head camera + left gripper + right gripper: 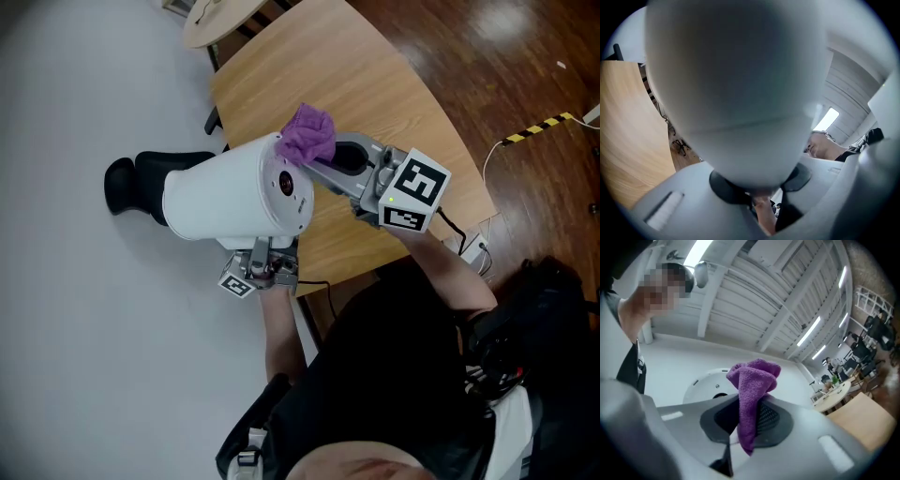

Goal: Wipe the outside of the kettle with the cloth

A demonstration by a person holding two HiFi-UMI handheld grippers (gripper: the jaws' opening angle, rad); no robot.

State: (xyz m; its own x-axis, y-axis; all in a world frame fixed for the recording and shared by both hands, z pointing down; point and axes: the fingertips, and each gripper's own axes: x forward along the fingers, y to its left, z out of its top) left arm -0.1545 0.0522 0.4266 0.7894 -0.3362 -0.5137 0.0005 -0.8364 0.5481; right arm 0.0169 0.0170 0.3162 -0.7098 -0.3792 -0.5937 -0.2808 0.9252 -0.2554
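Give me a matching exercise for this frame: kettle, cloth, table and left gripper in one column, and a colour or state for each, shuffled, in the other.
Things:
1. kettle
2. cloth
3. table
4. left gripper

Colour or state:
A. purple, pinched between the jaws of the right gripper
B. light wood
C. white, tipped on its side
D. jaws clamped on the kettle from below

Pairs: 1-C, 2-A, 3-B, 4-D
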